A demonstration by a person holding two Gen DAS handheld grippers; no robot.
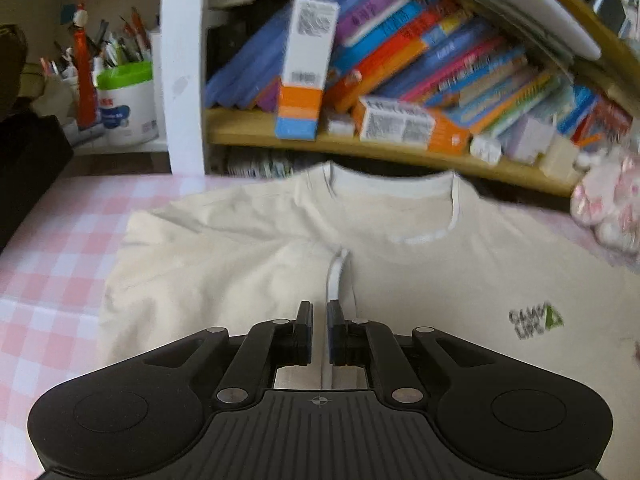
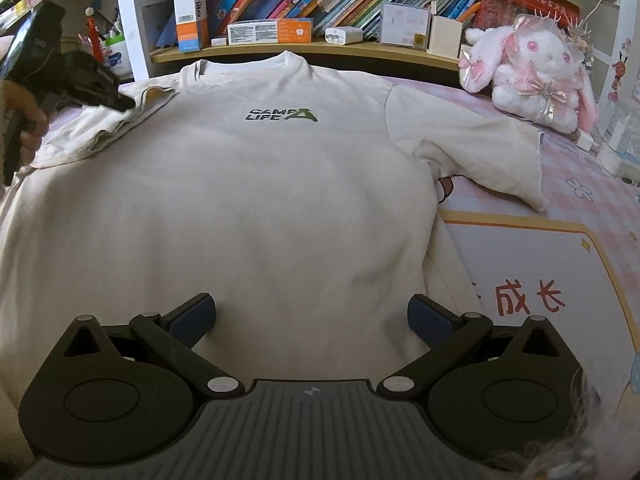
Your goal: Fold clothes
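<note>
A cream T-shirt (image 2: 280, 200) with a green and black chest logo (image 2: 282, 115) lies face up on a pink checked cover, its collar toward the bookshelf. Its left sleeve (image 2: 100, 128) is drawn in over the shoulder. My left gripper (image 2: 124, 103) is shut on that sleeve's hem. In the left wrist view the white hem strip (image 1: 334, 276) runs between the nearly closed fingers of the left gripper (image 1: 320, 320), over the T-shirt (image 1: 440, 272). My right gripper (image 2: 312, 316) stands open low over the shirt's lower body, holding nothing. The right sleeve (image 2: 480, 148) lies spread out flat.
A wooden bookshelf (image 2: 304, 46) with leaning books and small boxes runs along the back. A white and pink plush rabbit (image 2: 528, 68) sits at the back right. A pen cup (image 1: 126, 100) stands at the back left. A hand (image 2: 24, 120) holds the left gripper's handle.
</note>
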